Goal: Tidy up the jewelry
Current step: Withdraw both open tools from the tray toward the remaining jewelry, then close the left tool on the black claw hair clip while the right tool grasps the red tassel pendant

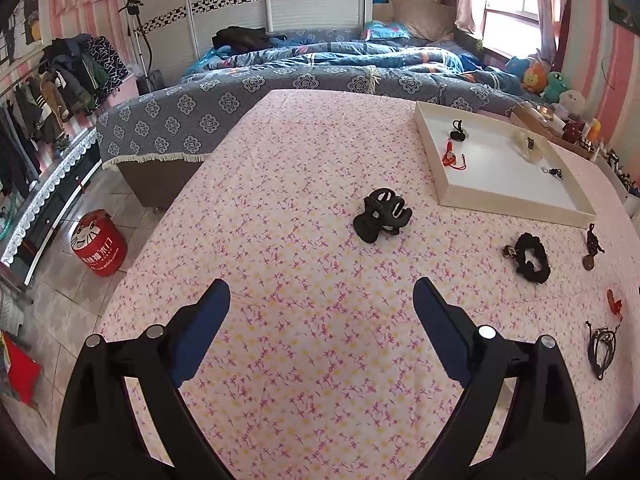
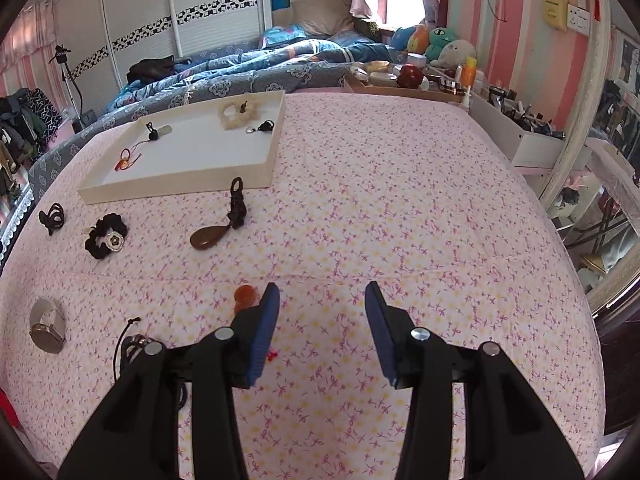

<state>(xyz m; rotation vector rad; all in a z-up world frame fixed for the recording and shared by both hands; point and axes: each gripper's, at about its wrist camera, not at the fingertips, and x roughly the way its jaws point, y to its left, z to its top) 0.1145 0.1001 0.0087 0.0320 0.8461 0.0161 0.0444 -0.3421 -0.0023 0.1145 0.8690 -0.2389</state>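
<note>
Left wrist view: the left gripper [image 1: 321, 296] hovers wide open and empty over a pink floral tablecloth [image 1: 280, 360]. Ahead lies a black claw hair clip [image 1: 382, 215], tipped on its side, its prongs curling upward. A black scrunchie [image 1: 531, 257] rests to its right, near the white tray [image 1: 516, 204].

Right wrist view: the right gripper [image 2: 322, 296] is also spread apart, holding nothing. A brown teardrop pendant [image 2: 208, 237] on knotted black cord lies just outside the tray; what appears to be an orange bead charm [image 2: 245, 294] sits beside the left finger.
</note>
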